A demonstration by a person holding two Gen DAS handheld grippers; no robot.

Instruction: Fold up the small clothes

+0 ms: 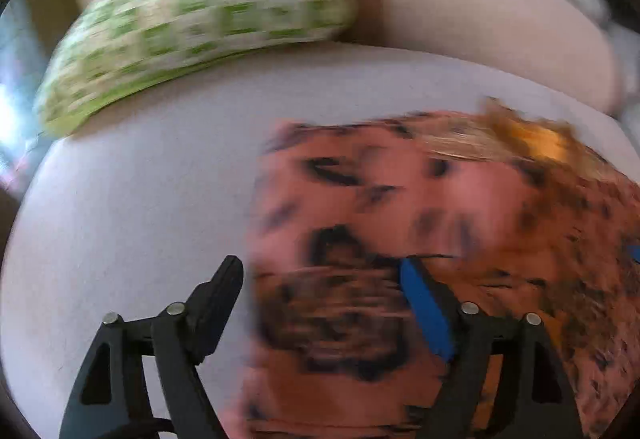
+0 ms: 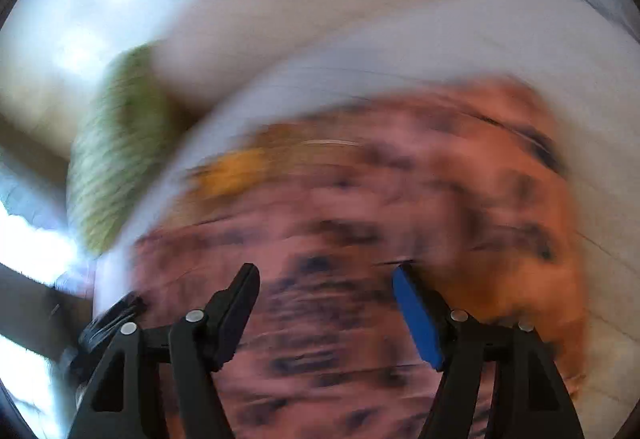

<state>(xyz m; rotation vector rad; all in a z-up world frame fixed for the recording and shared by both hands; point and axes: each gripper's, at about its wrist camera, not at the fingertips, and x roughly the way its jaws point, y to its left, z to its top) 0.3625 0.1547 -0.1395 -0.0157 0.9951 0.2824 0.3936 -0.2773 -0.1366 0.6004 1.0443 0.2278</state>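
An orange-pink garment with dark animal-like markings (image 1: pixel 440 207) lies spread on a white surface (image 1: pixel 140 199). My left gripper (image 1: pixel 320 263) hovers open over the garment's left edge, its left finger above the white surface and its blue-padded finger (image 1: pixel 426 309) above the cloth, nothing pinched. In the right wrist view the same garment (image 2: pixel 400 191) fills the middle, heavily blurred. My right gripper (image 2: pixel 326 271) is open above it, with only cloth beneath the gap and nothing between the pads.
A green-and-white checked cushion (image 1: pixel 200 19) lies at the far left of the white surface, seen again as a green blur (image 2: pixel 120 151). A pale padded backrest (image 1: pixel 480 23) rises behind. Bright light comes from the left side.
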